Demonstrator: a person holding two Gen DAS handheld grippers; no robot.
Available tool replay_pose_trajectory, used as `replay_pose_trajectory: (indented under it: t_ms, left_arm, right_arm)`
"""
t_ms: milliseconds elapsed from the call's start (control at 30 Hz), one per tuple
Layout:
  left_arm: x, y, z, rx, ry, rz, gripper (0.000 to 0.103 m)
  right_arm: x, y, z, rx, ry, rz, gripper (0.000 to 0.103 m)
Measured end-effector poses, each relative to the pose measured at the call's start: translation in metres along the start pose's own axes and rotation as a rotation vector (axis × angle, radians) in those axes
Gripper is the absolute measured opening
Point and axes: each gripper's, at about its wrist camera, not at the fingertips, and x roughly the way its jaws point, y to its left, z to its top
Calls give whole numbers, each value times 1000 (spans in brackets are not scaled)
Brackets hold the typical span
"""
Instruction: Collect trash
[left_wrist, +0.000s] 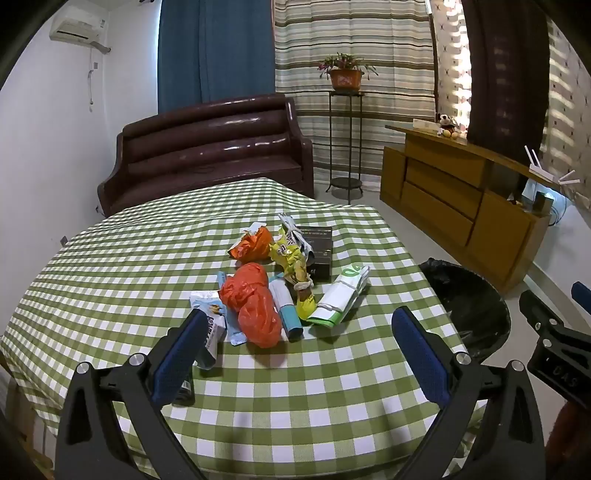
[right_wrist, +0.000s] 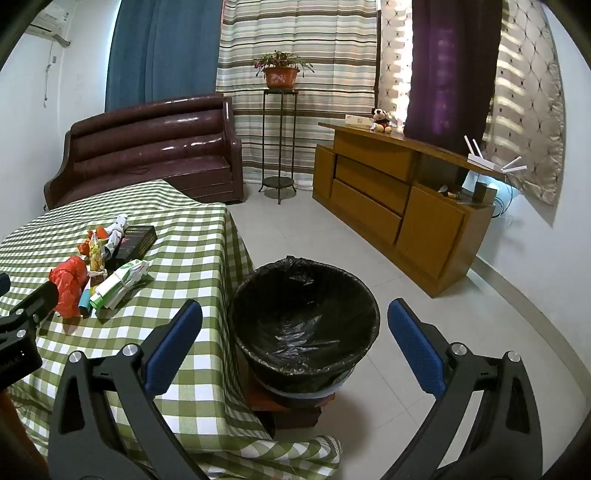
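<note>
A pile of trash lies on the green checked table (left_wrist: 110, 266): a large orange plastic bag (left_wrist: 253, 306), a smaller orange bag (left_wrist: 253, 245), a yellow snack wrapper (left_wrist: 291, 262), a white and blue tube (left_wrist: 286, 308), a green and white packet (left_wrist: 341, 295), a blue and white wrapper (left_wrist: 208, 317) and a black box (left_wrist: 317, 242). My left gripper (left_wrist: 299, 350) is open and empty, just short of the pile. My right gripper (right_wrist: 295, 343) is open and empty above the black-lined bin (right_wrist: 304, 325), which stands beside the table. The pile also shows in the right wrist view (right_wrist: 70, 284).
The bin (left_wrist: 469, 306) stands off the table's right edge on a low dark block (right_wrist: 291, 408). A brown sofa (left_wrist: 207, 147) is behind the table. A wooden cabinet (right_wrist: 399, 206) and a plant stand (right_wrist: 280, 147) are at the far right.
</note>
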Motion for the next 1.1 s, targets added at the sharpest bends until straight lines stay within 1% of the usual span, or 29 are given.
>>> replay_pose_trajectory:
  t_ms: [100, 433, 567, 1100]
  left_arm:
    - [-1, 0, 0, 4, -9, 2, 97]
    - [2, 7, 1, -9, 1, 1, 97]
    - [1, 5, 0, 7, -2, 10, 97]
    - [1, 4, -3, 7, 0, 13, 97]
  right_arm:
    - [0, 0, 0, 0, 2, 0, 98]
    - [0, 0, 0, 2, 0, 2, 98]
    - [0, 0, 0, 3, 0, 2, 98]
    - [0, 0, 0, 4, 0, 2, 98]
